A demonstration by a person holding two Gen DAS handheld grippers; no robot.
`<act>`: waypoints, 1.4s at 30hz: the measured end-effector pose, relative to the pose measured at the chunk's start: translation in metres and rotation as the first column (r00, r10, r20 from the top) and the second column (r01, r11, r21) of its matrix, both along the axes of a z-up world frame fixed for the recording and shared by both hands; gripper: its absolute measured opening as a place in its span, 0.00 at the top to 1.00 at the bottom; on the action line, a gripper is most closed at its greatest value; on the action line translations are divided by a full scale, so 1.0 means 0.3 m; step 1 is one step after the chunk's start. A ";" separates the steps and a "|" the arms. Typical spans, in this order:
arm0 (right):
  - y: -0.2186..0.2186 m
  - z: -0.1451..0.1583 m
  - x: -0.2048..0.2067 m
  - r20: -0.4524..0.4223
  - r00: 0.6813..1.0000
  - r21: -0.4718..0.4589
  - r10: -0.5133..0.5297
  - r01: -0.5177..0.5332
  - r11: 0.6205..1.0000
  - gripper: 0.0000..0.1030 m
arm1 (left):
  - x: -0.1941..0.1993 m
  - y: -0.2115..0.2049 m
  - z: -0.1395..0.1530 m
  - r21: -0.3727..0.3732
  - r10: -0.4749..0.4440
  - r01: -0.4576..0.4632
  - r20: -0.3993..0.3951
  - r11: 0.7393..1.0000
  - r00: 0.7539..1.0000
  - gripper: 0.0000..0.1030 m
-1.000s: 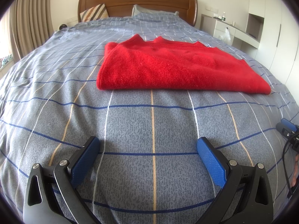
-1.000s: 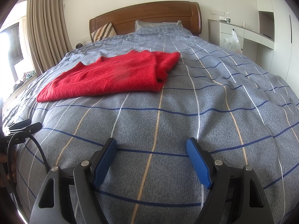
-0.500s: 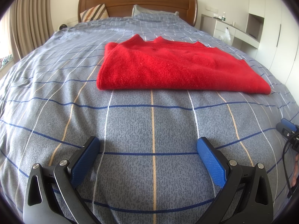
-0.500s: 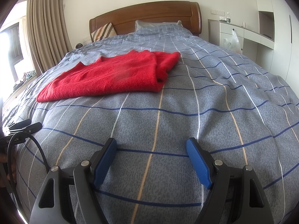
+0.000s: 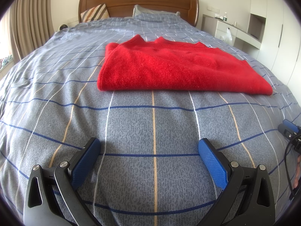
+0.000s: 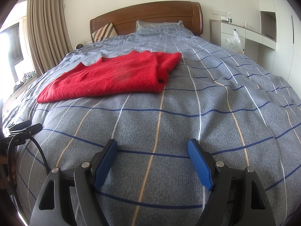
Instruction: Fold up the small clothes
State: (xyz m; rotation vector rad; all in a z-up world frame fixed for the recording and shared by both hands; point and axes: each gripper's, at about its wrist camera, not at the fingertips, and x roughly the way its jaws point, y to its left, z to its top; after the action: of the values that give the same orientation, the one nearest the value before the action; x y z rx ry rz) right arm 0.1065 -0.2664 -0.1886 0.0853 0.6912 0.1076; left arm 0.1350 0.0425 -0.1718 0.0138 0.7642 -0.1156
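Note:
A red knitted sweater [image 5: 175, 69] lies folded into a flat rectangle on the blue checked bedcover [image 5: 56, 86]. In the right wrist view the sweater [image 6: 112, 77] lies ahead to the left. My left gripper [image 5: 149, 146] is open and empty, low over the cover, well short of the sweater's near edge. My right gripper [image 6: 152, 146] is open and empty too, over bare cover to the right of the sweater. The right gripper's tip shows at the right edge of the left wrist view [image 5: 289, 129], and the left one at the left edge of the right wrist view [image 6: 24, 130].
A wooden headboard [image 5: 139, 1] with pillows [image 5: 96, 13] stands at the far end of the bed. White cabinets and a desk [image 6: 244, 35] line the right wall. Beige curtains [image 6: 45, 30] hang on the left.

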 end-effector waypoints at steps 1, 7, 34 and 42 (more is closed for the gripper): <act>0.000 0.000 0.000 0.000 1.000 0.000 0.000 0.000 1.000 0.25 | -0.001 -0.001 0.000 0.000 0.000 0.000 0.000 1.000 1.000 0.00; 0.000 0.000 0.000 0.000 1.000 0.000 0.000 0.000 1.000 0.25 | -0.001 -0.001 0.000 0.000 0.000 0.000 0.001 1.000 1.000 0.00; -0.089 0.163 0.053 -0.040 0.999 0.156 0.030 -0.024 0.987 0.25 | -0.100 0.082 0.143 -0.125 -0.037 0.029 -0.066 0.992 0.997 0.01; -0.188 0.177 0.524 -0.219 0.975 0.372 -0.031 0.113 0.921 0.26 | -0.140 0.209 0.215 -0.236 0.073 -0.083 -0.052 0.968 0.996 0.01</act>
State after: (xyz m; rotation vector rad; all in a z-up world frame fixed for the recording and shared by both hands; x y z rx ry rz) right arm 0.2637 -0.3229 -0.1355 0.5045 0.8707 0.1638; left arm 0.0931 0.1051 -0.1072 -0.2471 0.7889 -0.1326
